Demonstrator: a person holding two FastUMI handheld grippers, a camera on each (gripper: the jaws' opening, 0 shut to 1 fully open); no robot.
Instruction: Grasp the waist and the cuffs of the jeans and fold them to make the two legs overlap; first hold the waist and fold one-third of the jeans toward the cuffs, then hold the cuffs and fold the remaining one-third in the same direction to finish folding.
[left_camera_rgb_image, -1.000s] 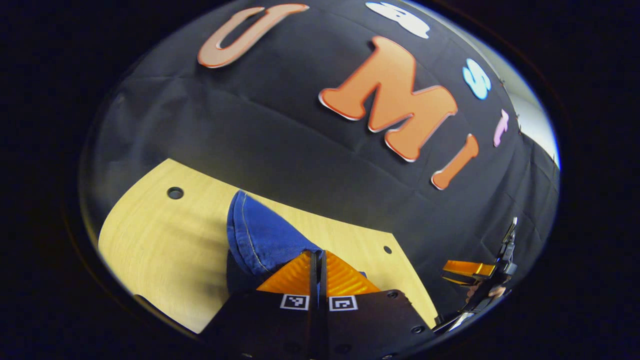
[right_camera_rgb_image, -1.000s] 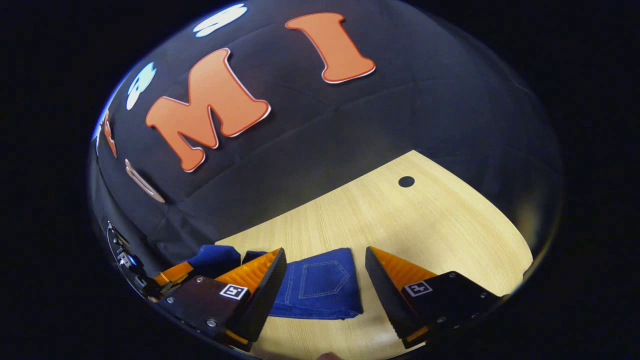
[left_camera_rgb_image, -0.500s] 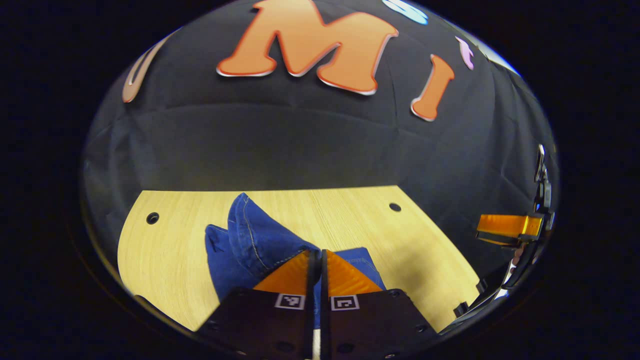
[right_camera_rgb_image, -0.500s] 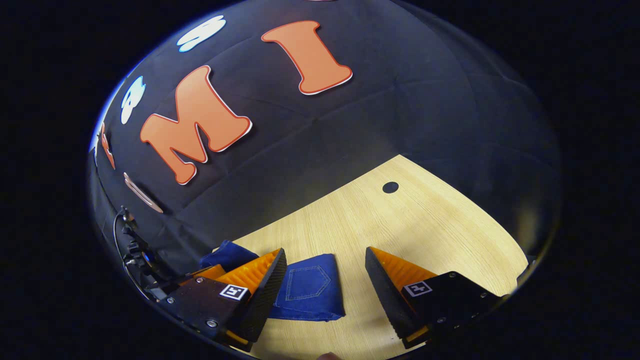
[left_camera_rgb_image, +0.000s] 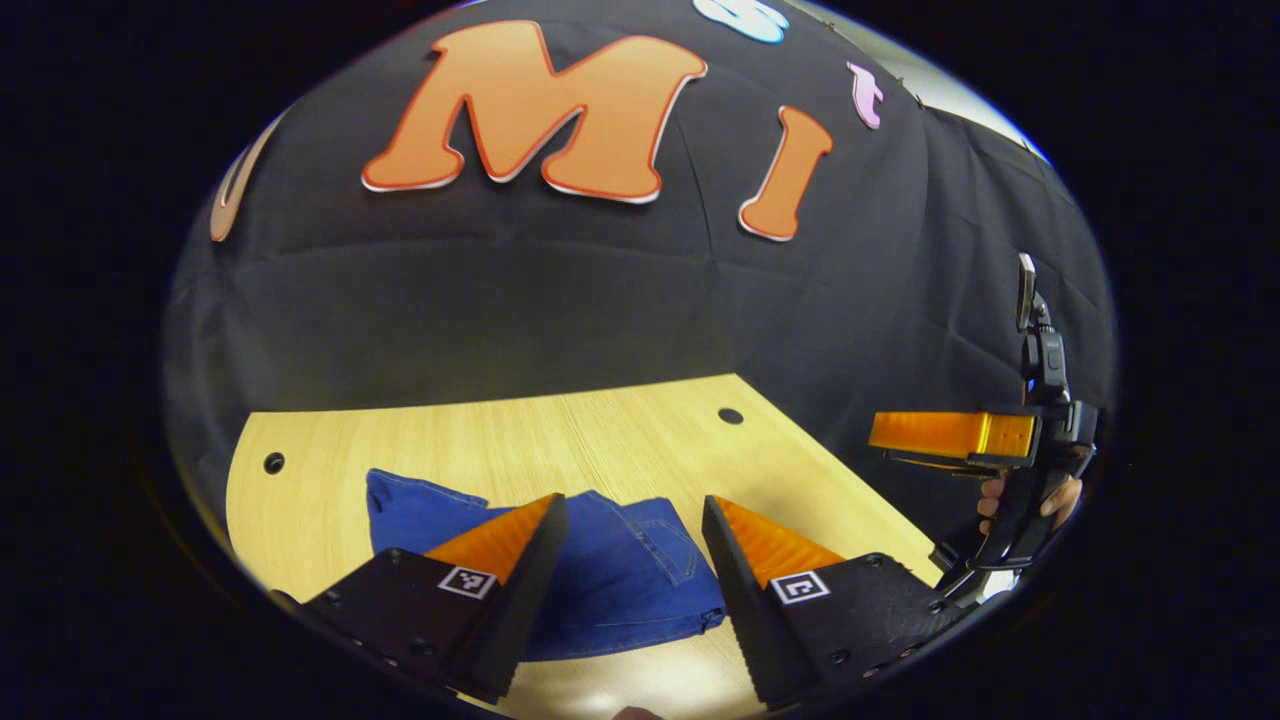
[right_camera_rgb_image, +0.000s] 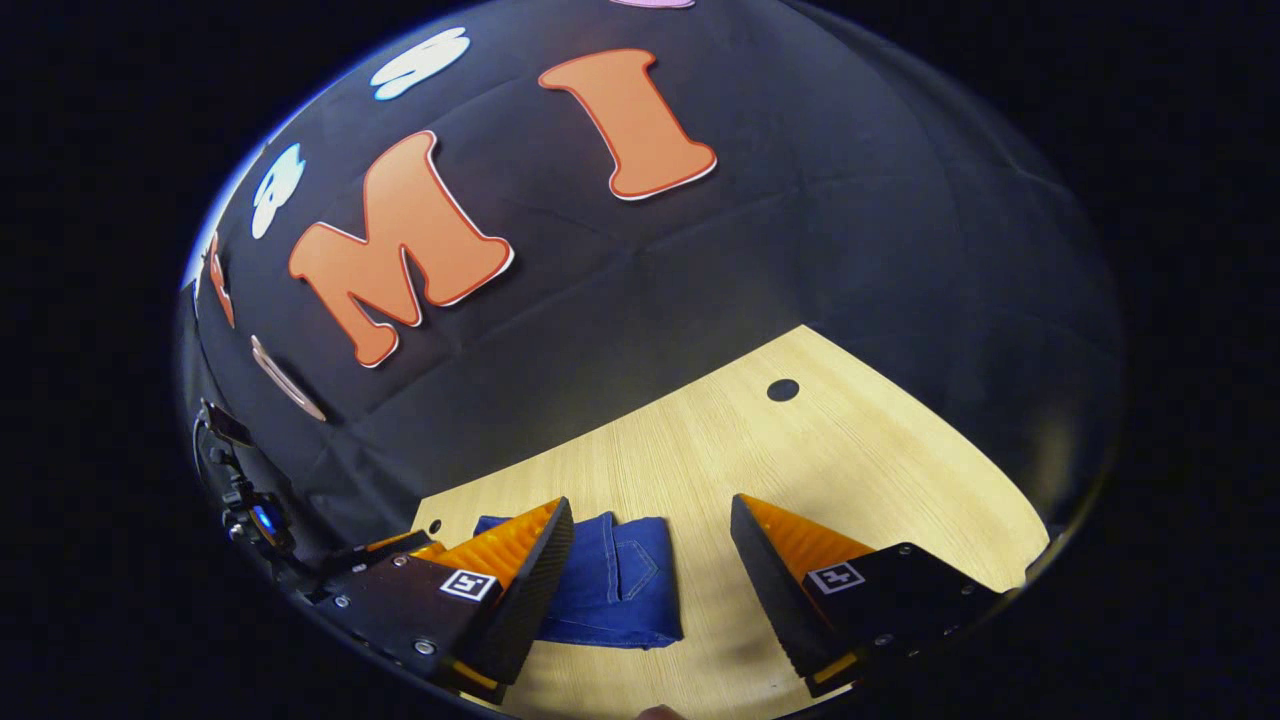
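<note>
The blue jeans (left_camera_rgb_image: 610, 575) lie folded into a flat bundle on the wooden table (left_camera_rgb_image: 500, 440), a back pocket facing up. My left gripper (left_camera_rgb_image: 630, 540) hangs just above them, open, with nothing between its fingers. In the right gripper view the jeans (right_camera_rgb_image: 620, 590) rest flat near the table's front, partly behind one finger. My right gripper (right_camera_rgb_image: 650, 545) is open above the table, the denim to the left of the gap. The right gripper (left_camera_rgb_image: 950, 440), held by a hand (left_camera_rgb_image: 1040, 500), also appears at the far right of the left gripper view, off the table's edge.
The table (right_camera_rgb_image: 850, 460) has small round holes (left_camera_rgb_image: 730, 415) (left_camera_rgb_image: 273, 463) (right_camera_rgb_image: 782, 390) near its corners. The booth's black cloth wall (left_camera_rgb_image: 560, 300) stands close behind the table. Bare wood stretches to the right of the jeans in the right gripper view.
My left gripper has opened and let go of the denim, which dropped from a raised fold to lie flat on the bundle. The right gripper stayed open and drifted slightly.
</note>
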